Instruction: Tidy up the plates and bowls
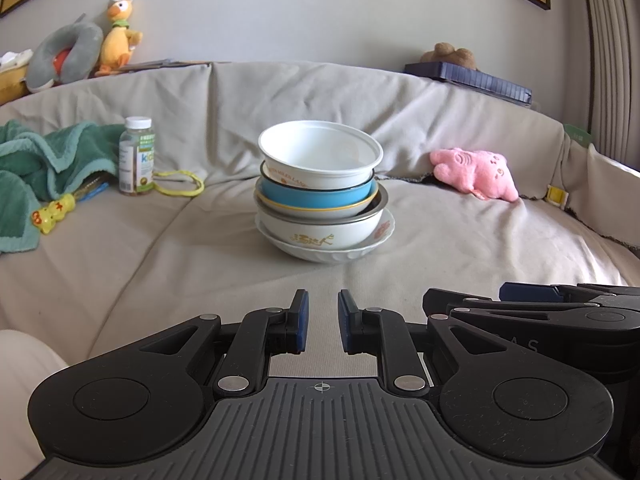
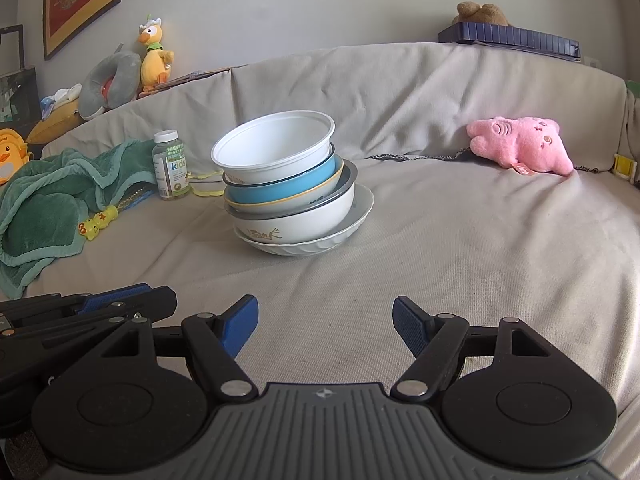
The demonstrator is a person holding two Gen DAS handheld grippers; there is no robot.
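A stack of bowls stands on a white plate [image 1: 360,250] in the middle of the sofa seat. From the top: a white plastic bowl [image 1: 320,156], a blue bowl [image 1: 316,196], a steel bowl [image 1: 378,204], and a white ceramic bowl [image 1: 320,234]. The stack also shows in the right wrist view, with the white plastic bowl [image 2: 276,146] on top and the plate [image 2: 360,208] underneath; it leans a little. My left gripper [image 1: 323,312] is nearly closed with a narrow gap, empty, short of the stack. My right gripper [image 2: 325,320] is open and empty, also short of it.
A green towel [image 1: 44,160], a vitamin bottle [image 1: 136,156] and a yellow toy [image 1: 52,214] lie left of the stack. A pink plush [image 1: 476,174] lies to the right. The sofa back rises behind. The right gripper's body [image 1: 560,312] shows beside my left one.
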